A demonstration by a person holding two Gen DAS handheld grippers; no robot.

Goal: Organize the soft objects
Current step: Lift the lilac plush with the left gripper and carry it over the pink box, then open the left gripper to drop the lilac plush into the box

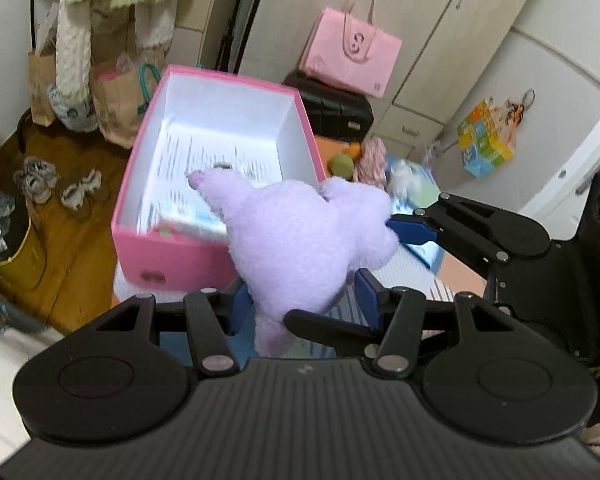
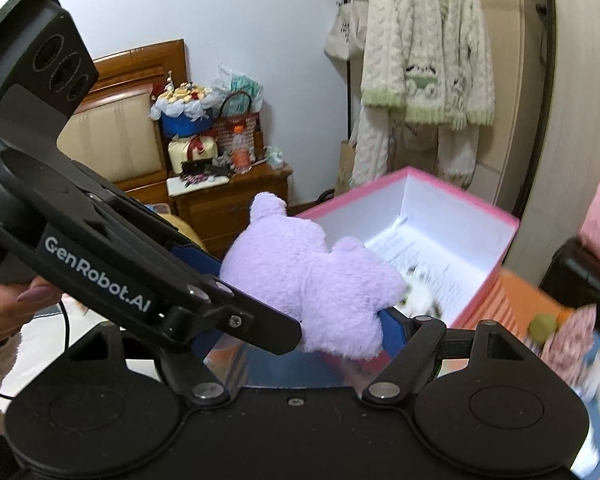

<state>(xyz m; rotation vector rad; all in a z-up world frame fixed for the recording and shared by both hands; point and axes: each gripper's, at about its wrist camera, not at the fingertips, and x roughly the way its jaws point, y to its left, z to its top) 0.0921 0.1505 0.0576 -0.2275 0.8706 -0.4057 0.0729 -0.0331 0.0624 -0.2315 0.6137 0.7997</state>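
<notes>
A fluffy lilac plush toy (image 1: 296, 236) hangs in the air, partly over an open pink box (image 1: 172, 256). The box is white inside and holds printed paper.

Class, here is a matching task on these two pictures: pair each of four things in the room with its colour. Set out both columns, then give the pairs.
Things:
1. plush toy
2. open box
3. tote bag
4. gripper fingers

Colours:
A. blue pads
B. pale pink, with handles
C. lilac
D. bright pink outside, white inside

Pairs: 1-C, 2-D, 3-B, 4-A
</notes>
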